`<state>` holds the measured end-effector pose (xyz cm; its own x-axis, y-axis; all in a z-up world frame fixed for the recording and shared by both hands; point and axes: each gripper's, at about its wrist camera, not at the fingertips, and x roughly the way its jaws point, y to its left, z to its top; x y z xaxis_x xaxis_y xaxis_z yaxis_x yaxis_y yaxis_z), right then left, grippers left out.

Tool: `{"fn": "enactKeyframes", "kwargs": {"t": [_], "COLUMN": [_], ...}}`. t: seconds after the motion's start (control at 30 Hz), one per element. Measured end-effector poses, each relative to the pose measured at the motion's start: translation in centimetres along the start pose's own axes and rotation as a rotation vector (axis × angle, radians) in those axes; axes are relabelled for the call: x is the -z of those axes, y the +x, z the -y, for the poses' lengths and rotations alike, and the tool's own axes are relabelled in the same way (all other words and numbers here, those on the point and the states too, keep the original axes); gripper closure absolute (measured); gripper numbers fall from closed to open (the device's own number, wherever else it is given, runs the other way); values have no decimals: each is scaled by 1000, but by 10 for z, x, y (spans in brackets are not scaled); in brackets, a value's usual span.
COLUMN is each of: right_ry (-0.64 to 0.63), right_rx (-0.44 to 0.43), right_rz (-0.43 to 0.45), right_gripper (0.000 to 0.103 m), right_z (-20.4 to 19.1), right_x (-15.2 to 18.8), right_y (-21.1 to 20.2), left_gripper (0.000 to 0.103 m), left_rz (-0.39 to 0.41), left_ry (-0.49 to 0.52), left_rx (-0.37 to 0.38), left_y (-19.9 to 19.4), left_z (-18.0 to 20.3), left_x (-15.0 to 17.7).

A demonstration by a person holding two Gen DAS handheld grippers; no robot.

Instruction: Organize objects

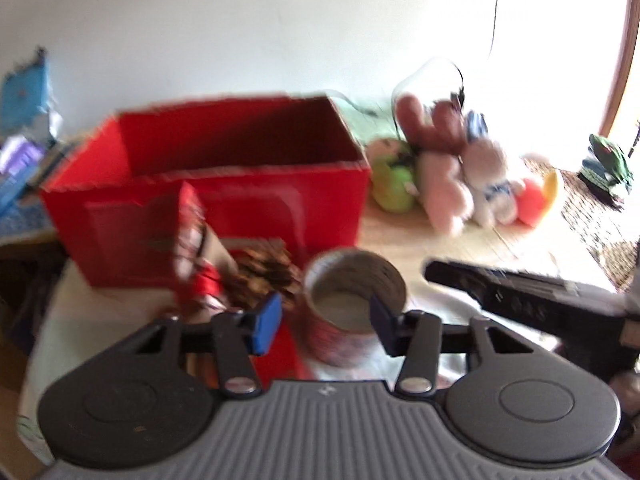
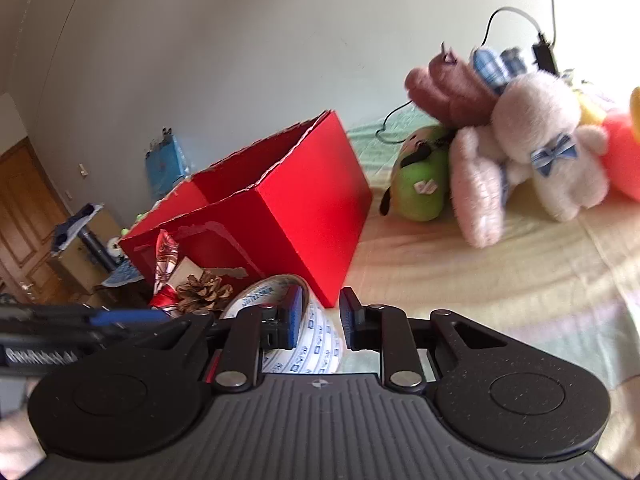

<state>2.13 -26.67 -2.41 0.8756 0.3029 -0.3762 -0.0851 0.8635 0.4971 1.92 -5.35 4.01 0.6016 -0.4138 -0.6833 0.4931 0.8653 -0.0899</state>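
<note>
A printed tape roll stands on the table in front of an open red box. My left gripper hangs just short of the roll, jaws open; in this blurred view the blue pads do not press on it. My right gripper comes in from the right. It has a narrow gap between its jaws and the roll's printed side shows through that gap. In the left wrist view the tip of the right gripper stands apart from the roll's right edge.
A pinecone and a red-and-white wrapped item lie left of the roll against the box. Plush toys are piled at the right: brown, white, green. A black cable runs along the wall behind them.
</note>
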Motion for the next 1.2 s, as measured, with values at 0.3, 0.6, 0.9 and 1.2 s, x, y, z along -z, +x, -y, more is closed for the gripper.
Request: {"fn": "enactKeyframes", "kwargs": {"t": [0.3, 0.6, 0.9, 1.2], "right_ry": [-43, 41, 115, 23], "right_rx": [22, -8, -1, -41], "right_rz": [-146, -135, -61, 134], "right_gripper": [77, 89, 91, 90], "right_z": [-6, 13, 37, 14], "right_x": [-4, -2, 1, -38], "right_y": [32, 29, -3, -41], "left_gripper": [50, 43, 61, 70], "left_rz": [-88, -97, -132, 66], "left_ry": [-19, -54, -15, 82], "left_rx": [-13, 1, 98, 78], "left_y": [28, 50, 59, 17], "left_z": [-4, -4, 23, 49], "left_x": [4, -4, 1, -21]}}
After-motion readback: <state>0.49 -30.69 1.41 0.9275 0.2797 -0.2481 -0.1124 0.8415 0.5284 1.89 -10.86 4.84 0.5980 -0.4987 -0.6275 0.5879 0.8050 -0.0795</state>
